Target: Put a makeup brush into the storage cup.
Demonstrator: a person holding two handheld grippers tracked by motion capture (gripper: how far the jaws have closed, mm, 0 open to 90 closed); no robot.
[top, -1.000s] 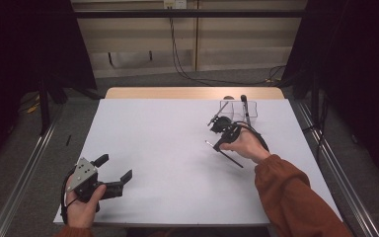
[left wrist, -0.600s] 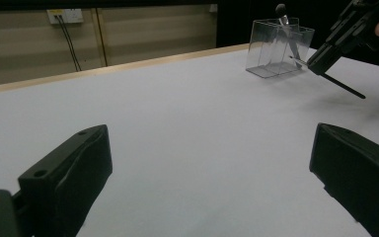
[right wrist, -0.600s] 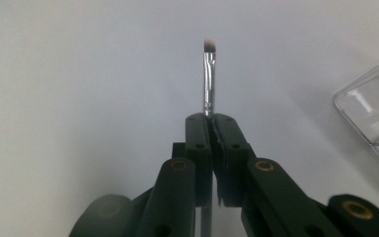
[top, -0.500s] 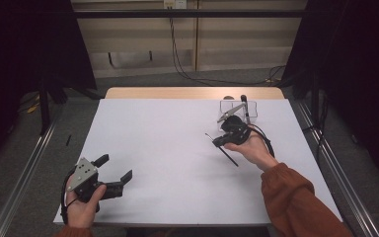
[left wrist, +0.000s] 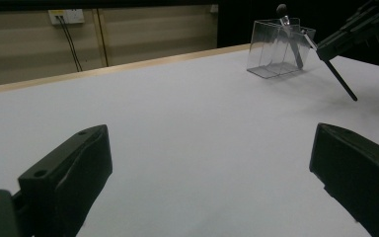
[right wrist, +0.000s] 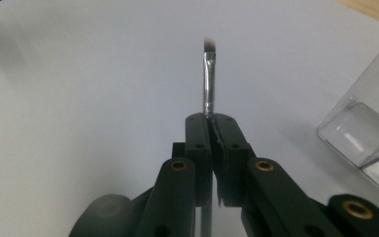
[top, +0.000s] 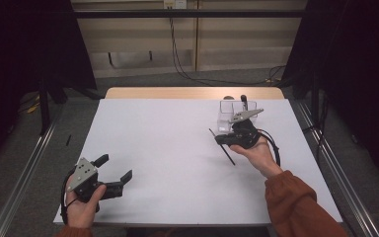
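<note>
My right gripper (top: pixel 220 139) is shut on a thin make-up brush (top: pixel 230 158), held in the air just in front of a clear plastic container (top: pixel 225 116) at the table's far right. In the right gripper view the brush's silver ferrule and dark tip (right wrist: pixel 208 79) stick out past the closed jaws, with the container (right wrist: pixel 365 136) at the right. A second brush with a round dark head (top: pixel 244 101) stands in the container. My left gripper (top: pixel 114 167) rests open near the front left edge. The left gripper view shows the container (left wrist: pixel 276 49) and the held brush's black handle (left wrist: pixel 343 85).
The white table top (top: pixel 168 143) has a wooden strip along its far edge (top: pixel 177 93). Metal rails run along both sides of the table. Cables hang against the back wall.
My right gripper has carried the brush to the right and farther back, closer to the clear container. The left gripper has stayed where it was.
</note>
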